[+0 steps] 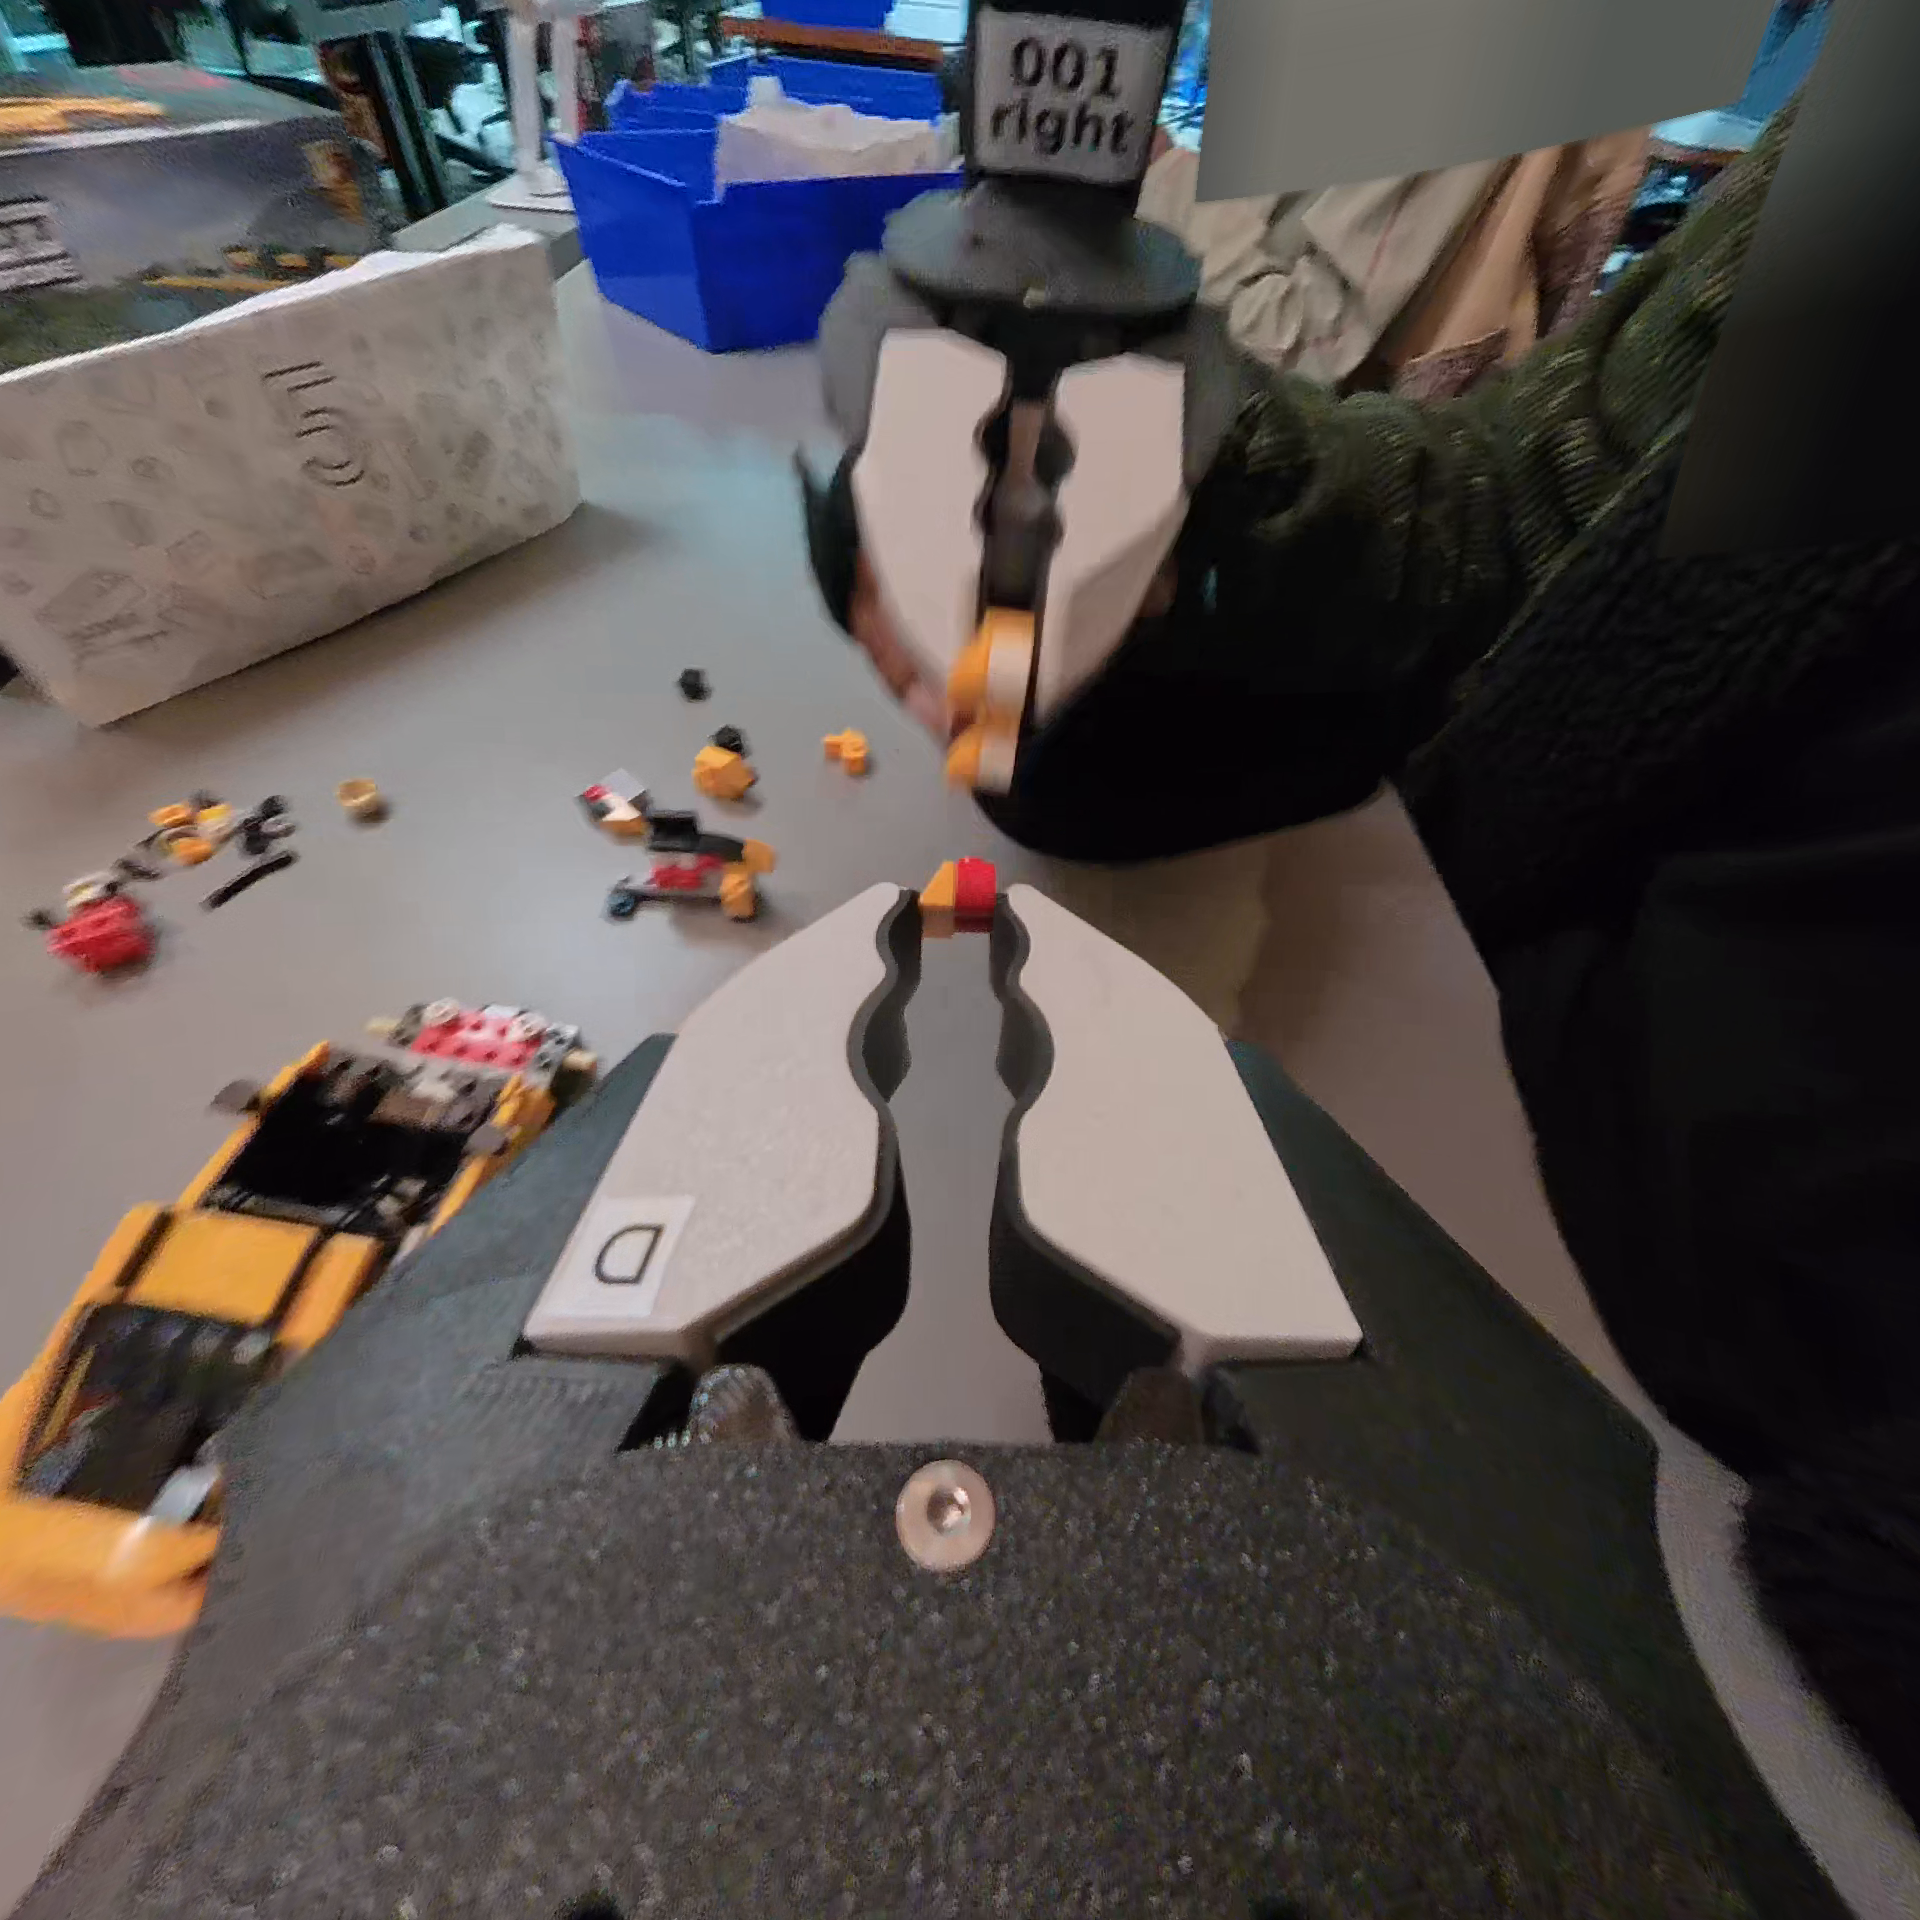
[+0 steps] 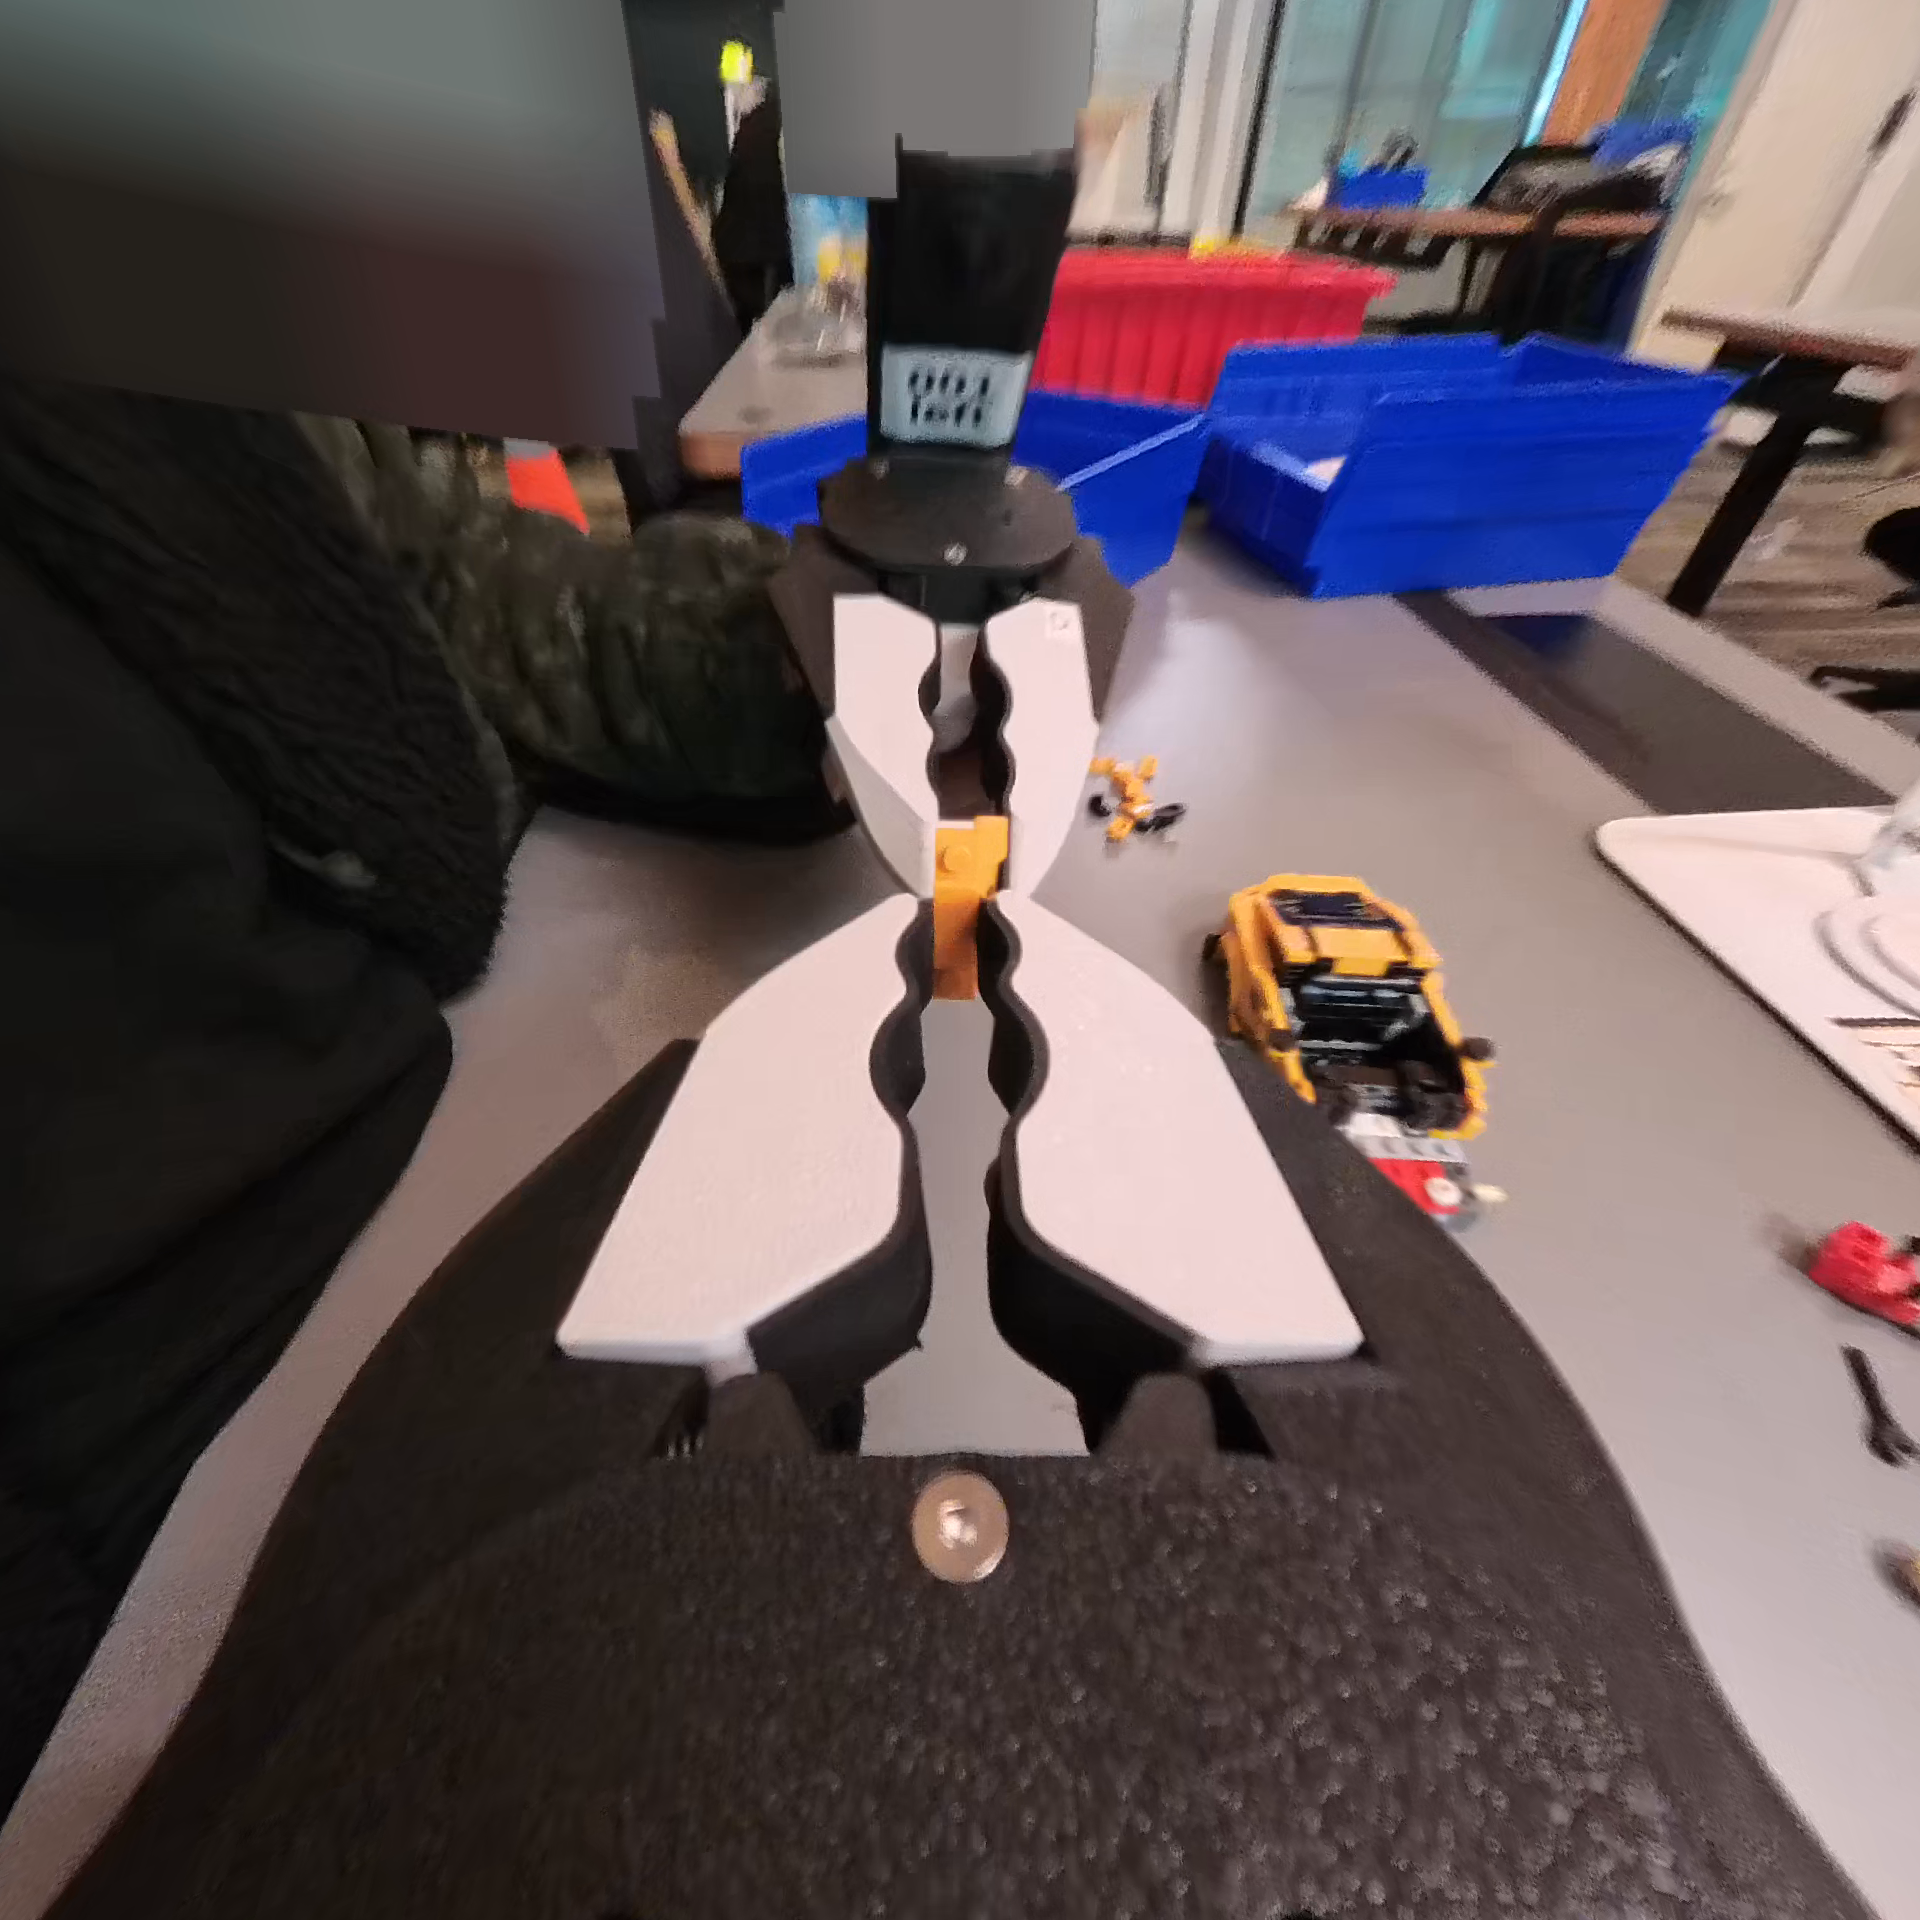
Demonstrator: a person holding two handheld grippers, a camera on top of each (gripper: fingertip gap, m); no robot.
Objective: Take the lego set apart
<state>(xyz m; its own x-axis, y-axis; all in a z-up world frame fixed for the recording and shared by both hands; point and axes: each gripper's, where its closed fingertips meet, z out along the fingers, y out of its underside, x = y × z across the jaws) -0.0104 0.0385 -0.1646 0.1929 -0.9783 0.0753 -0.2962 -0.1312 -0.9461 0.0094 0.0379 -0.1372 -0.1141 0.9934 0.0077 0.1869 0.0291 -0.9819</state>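
- Grippers face each other tip to tip above the grey table [image 2: 1351,790]; we hold one in each hand.
- Our left gripper [image 1: 961,904] has its jaws narrowed onto a small orange-and-red brick piece [image 1: 961,896], pinched right at the fingertips.
- Our right gripper [image 2: 956,935] clamps an orange brick piece [image 2: 956,951] between its tips, jaws narrow; from the left wrist view that piece [image 1: 987,691] sticks out below the right gripper's tips, blurred.
- In the right wrist view the two orange parts look touching or just apart; in the left wrist view they show a gap. We cannot tell for sure.
- The yellow lego car [image 2: 1340,997], partly stripped with its red-and-black inside exposed at one end, lies on the table beside both grippers, outside either pair of jaws.
- Loose bricks [image 1: 675,831] lie scattered on the table farther out, near a white paper bag [image 1: 270,468].
- Blue bins [image 2: 1455,478] stand at the table's far edge.
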